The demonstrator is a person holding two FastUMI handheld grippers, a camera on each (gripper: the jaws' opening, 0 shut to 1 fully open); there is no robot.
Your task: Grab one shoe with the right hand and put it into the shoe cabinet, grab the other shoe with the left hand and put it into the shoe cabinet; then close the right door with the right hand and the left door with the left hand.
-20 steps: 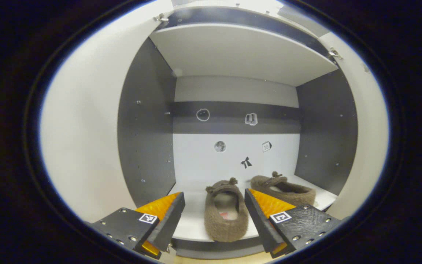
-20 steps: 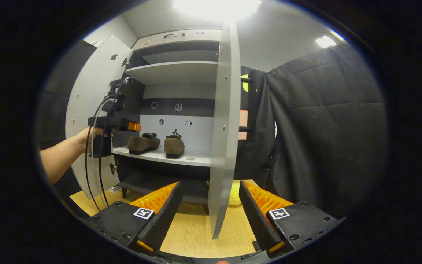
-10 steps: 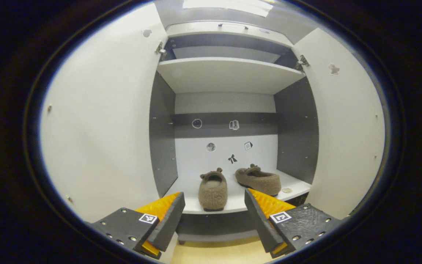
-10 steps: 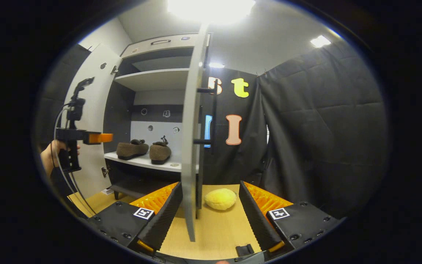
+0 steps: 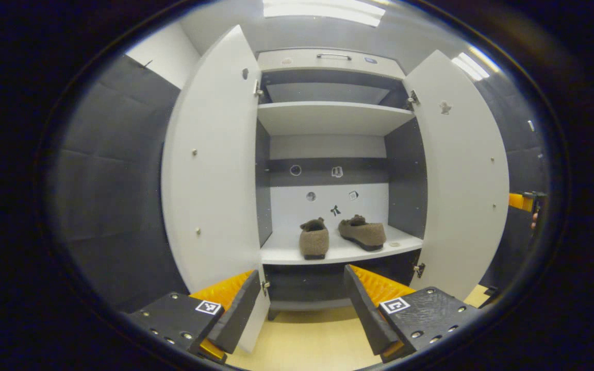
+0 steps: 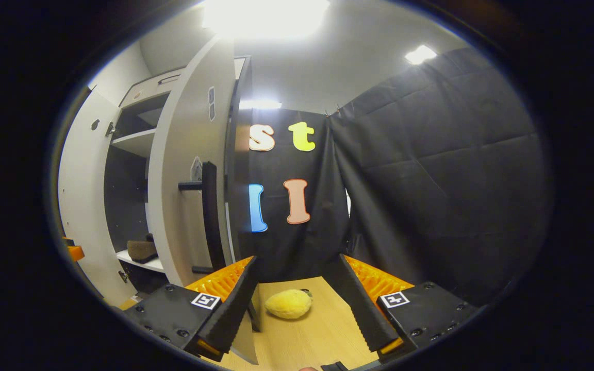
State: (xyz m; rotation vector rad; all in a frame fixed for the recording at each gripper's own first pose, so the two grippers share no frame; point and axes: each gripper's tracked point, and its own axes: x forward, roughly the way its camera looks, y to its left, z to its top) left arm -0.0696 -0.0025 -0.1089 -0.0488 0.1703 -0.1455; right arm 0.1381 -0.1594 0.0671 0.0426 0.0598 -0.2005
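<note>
Both hand-held grippers (image 5: pixel 299 304) (image 6: pixel 297 304) spread, empty; shoes (image 5: pixel 313 239) in cabinet (image 5: pixel 335 117); no readable writing

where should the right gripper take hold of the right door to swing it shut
Probably at the dark vertical bar handle on the outer face of the right door, from the outer side. It stands off the panel on short posts, so the open right gripper could straddle it or push the panel beside it.

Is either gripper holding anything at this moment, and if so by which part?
Nothing is held. The left gripper and right gripper are both open and empty; both slippers sit on the cabinet shelf.
</note>
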